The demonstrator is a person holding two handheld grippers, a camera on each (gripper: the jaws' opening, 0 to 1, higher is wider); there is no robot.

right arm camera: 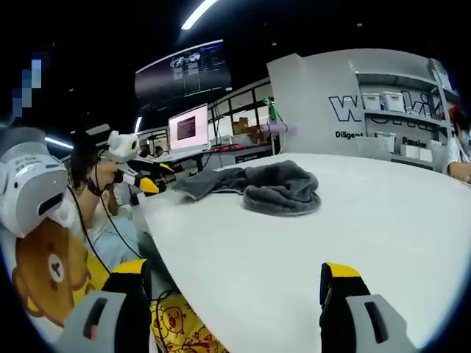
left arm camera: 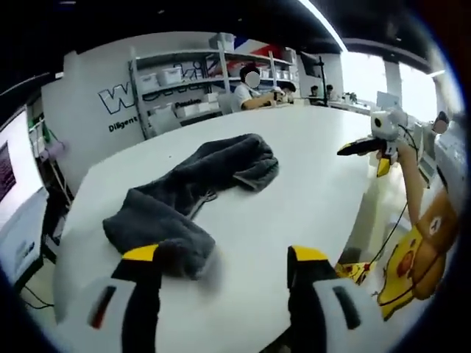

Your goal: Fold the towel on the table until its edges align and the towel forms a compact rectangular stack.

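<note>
In the left gripper view the left tool [left arm camera: 224,268] stands wide open with nothing between its jaws. The dark grey towel [left arm camera: 195,195] lies crumpled on the white counter [left arm camera: 309,191], one end just ahead of the left jaw tip, the rest stretching away to a bunched far end. The right tool [left arm camera: 360,147] shows off to the right beyond the counter edge, well apart from the towel.

The right gripper view looks across the counter [right arm camera: 353,228] from its edge. The right tool [right arm camera: 235,287] is also wide open and empty. The towel [right arm camera: 268,187] lies well ahead of it, and the left tool [right arm camera: 147,180] sits beyond the towel's far end, to the left. A lit monitor [right arm camera: 190,129] stands behind.
</note>
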